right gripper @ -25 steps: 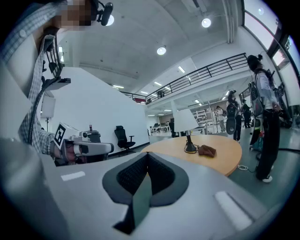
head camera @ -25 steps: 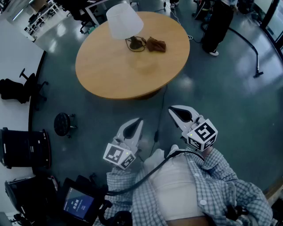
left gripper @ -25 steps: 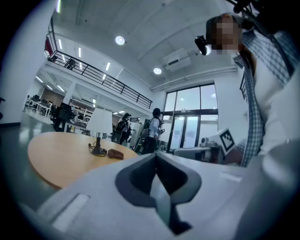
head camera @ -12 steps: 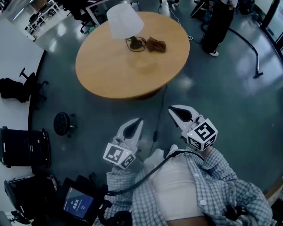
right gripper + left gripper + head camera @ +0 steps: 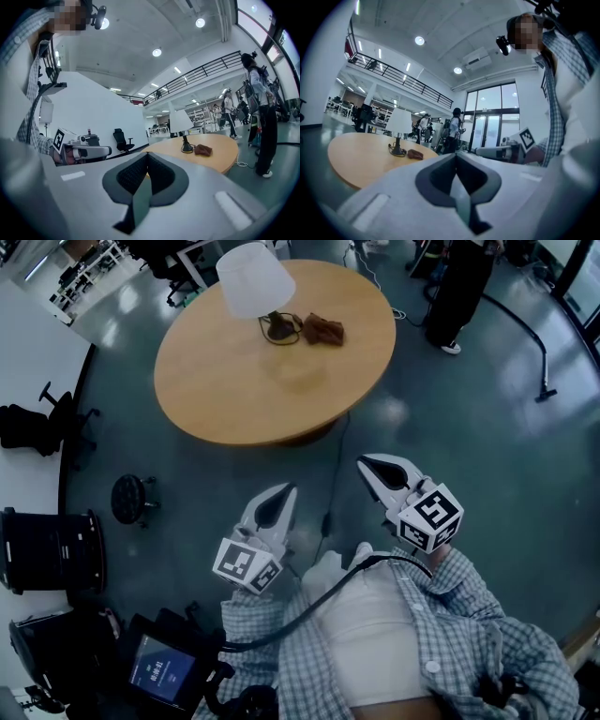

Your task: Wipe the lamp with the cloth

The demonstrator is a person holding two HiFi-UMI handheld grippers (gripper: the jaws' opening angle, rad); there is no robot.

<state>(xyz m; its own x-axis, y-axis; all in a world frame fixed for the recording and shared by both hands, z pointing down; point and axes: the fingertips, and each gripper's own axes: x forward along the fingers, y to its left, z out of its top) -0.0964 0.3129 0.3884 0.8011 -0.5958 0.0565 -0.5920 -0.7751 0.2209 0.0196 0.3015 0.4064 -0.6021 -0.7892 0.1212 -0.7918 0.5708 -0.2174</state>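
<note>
Left tool [image 5: 285, 489] and right tool [image 5: 362, 464] shut, empty, short of the counter [image 5: 234, 395].
Cloth [image 5: 323, 330] near its far edge beside the lamp [image 5: 253, 279] looks soft and light; pinch a raised fold.

White-shaded lamp [image 5: 253, 282] stands upright; crumpled brown cloth [image 5: 324, 329] beside it.

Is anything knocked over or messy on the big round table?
Nothing stands out. The lamp stands upright near the far edge of the table, and the brown cloth lies bunched beside its base. No spill or damage shows.
</note>
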